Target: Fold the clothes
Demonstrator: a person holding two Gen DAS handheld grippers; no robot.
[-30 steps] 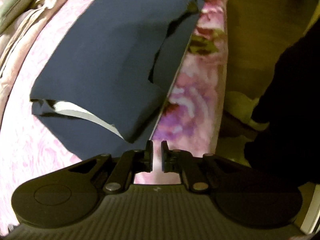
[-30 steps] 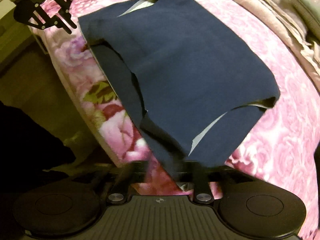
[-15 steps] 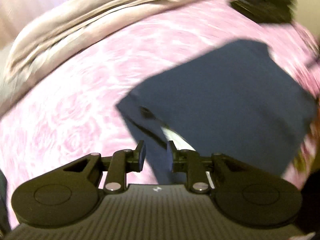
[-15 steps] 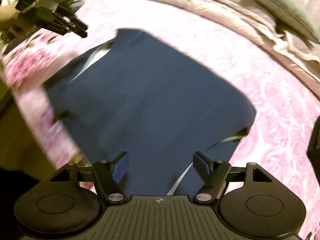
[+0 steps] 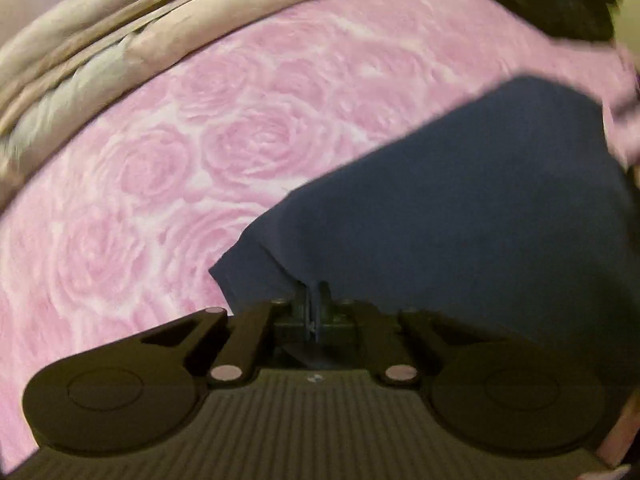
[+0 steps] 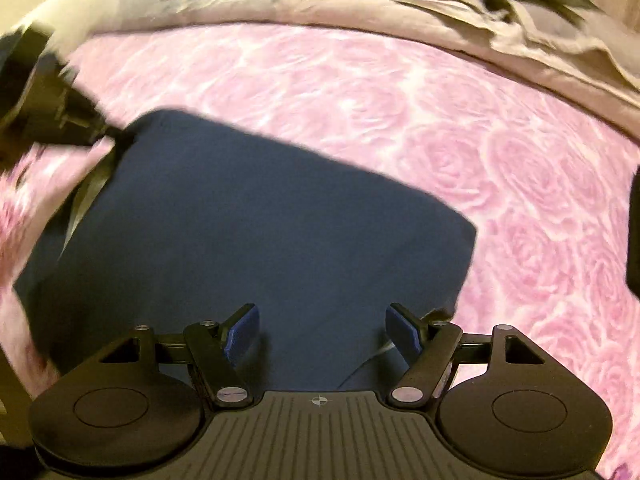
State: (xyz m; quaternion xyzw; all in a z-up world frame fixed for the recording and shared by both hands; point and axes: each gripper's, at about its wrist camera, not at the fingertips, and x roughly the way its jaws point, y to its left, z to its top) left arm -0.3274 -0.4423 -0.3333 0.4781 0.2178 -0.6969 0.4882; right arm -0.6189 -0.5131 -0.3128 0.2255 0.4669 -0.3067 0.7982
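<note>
— Where's the shirt (image 6: 248, 232)?
— Flat on the pink bedspread (image 6: 500, 160), quilt (image 6: 340, 4) at twelve o'clock.
— Jaws?
— Left gripper (image 5: 314, 308) pinches its corner; right gripper (image 6: 322, 330) gapes wide over it.

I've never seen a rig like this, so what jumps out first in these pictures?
A navy garment lies on a pink rose-print bedspread, with a beige quilt bunched behind. The left gripper pinches its corner; the right gripper gapes open over its near edge.
</note>
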